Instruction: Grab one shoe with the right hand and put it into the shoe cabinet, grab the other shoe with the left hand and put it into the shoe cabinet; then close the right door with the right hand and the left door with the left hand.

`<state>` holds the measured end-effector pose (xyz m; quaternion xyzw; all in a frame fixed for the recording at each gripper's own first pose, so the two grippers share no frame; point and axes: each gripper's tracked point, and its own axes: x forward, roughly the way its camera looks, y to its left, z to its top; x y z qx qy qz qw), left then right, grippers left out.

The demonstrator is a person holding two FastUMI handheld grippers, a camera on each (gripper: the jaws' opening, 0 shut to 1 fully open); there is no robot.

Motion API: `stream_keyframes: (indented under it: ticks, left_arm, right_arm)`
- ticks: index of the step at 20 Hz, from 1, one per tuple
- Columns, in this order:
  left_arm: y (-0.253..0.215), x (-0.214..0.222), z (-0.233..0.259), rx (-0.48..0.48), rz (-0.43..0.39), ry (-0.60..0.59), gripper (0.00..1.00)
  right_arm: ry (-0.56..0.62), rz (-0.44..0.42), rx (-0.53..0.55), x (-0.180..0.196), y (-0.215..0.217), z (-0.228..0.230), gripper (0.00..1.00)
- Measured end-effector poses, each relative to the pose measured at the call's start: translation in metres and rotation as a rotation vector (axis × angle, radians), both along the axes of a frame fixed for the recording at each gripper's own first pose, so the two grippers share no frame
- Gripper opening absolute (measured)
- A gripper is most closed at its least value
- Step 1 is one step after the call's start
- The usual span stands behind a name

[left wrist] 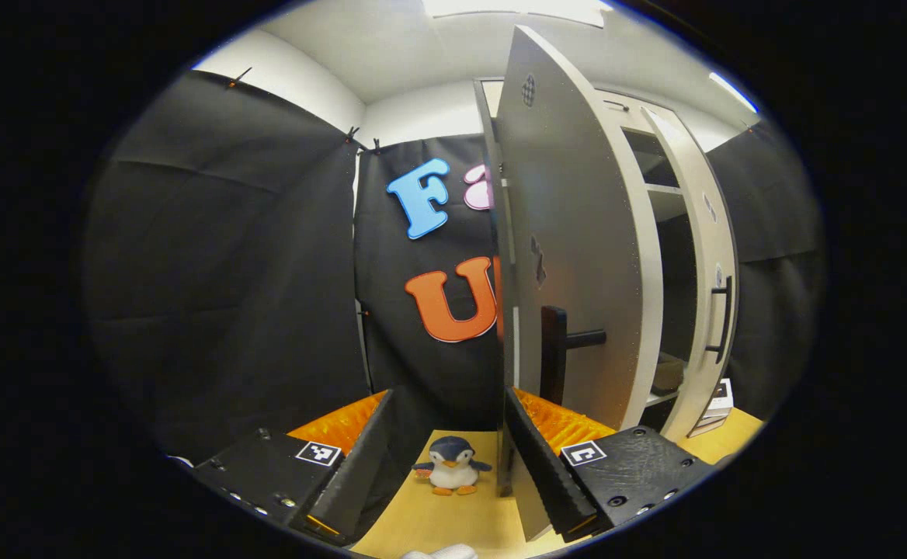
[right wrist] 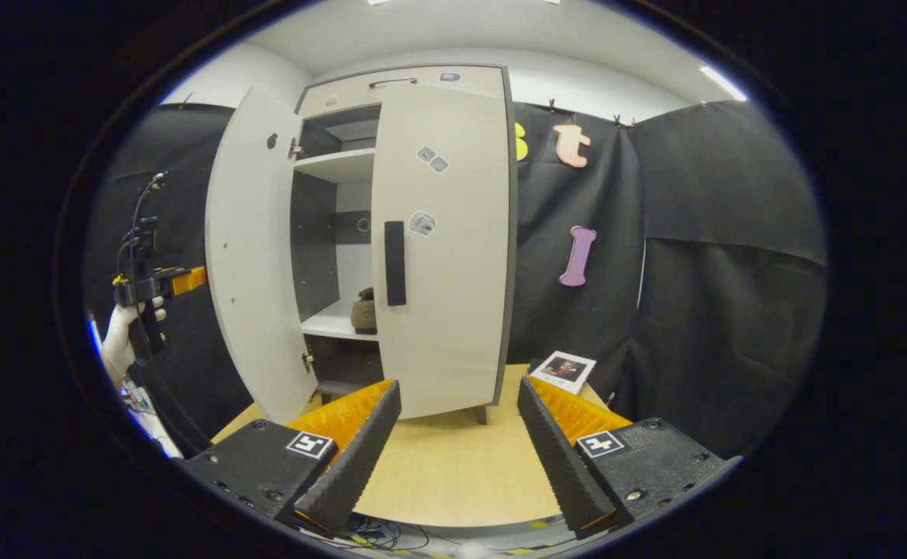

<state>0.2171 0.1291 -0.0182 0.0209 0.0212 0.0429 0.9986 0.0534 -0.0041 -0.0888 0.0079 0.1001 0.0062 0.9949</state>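
A: Which way is the left door [left wrist: 570,256] lying from the left gripper [left wrist: 447,466]?

B: It is standing straight ahead and just to the right of that gripper's right finger, seen nearly edge-on, with its long axis running upright. Its dark handle [left wrist: 558,353] is sitting low on the panel, just above that finger. The left gripper is holding its fingers wide apart and is gripping nothing.

A: And the right gripper [right wrist: 457,458]?

B: It is also gaping open and empty, facing the shoe cabinet [right wrist: 360,233] from farther back. The right door [right wrist: 442,248] is looking close to shut from there, so I am judging the left door to be the step in hand, and the left gripper is the nearer one to it.

A: Where are the shoes?

B: One brown shoe [right wrist: 363,310] is resting on the lower shelf, ahead and left of the right gripper. I cannot tell where the second one is.

A: Counts?

B: Two doors, two grippers, one shoe visible, one toy penguin [left wrist: 451,464] lying on the floor between the left gripper's fingers.
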Motion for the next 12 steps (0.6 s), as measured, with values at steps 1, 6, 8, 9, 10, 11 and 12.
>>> stream_keyframes:
  ticks: [1,6,8,9,10,11,12]
  left_arm:
    - [-0.008,0.0,0.0,0.001,-0.012,-0.003,0.87]
    - [-0.047,0.005,0.0,-0.012,-0.083,-0.01,0.87]
    - [-0.063,0.01,0.001,-0.004,-0.112,-0.01,0.87]
    - [-0.071,0.012,0.002,-0.004,-0.127,-0.012,0.87]
    - [-0.078,0.015,0.001,-0.005,-0.142,-0.009,0.87]
    - [-0.089,0.017,0.001,-0.005,-0.157,-0.01,0.87]
    - [-0.096,0.02,0.002,0.0,-0.167,-0.006,0.87]
  right_arm:
    - [0.0,0.001,0.0,0.0,-0.001,0.001,0.99]
    - [-0.005,-0.009,-0.002,-0.006,-0.009,0.004,0.99]
    - [-0.004,-0.015,0.002,-0.008,-0.012,0.005,0.99]
    - [-0.003,-0.017,0.003,-0.008,-0.014,0.005,0.99]
    - [-0.002,-0.02,0.004,-0.009,-0.016,0.005,0.99]
    - [-0.002,-0.023,0.004,-0.009,-0.018,0.004,0.99]
    - [0.0,-0.024,0.006,-0.01,-0.019,0.004,0.99]
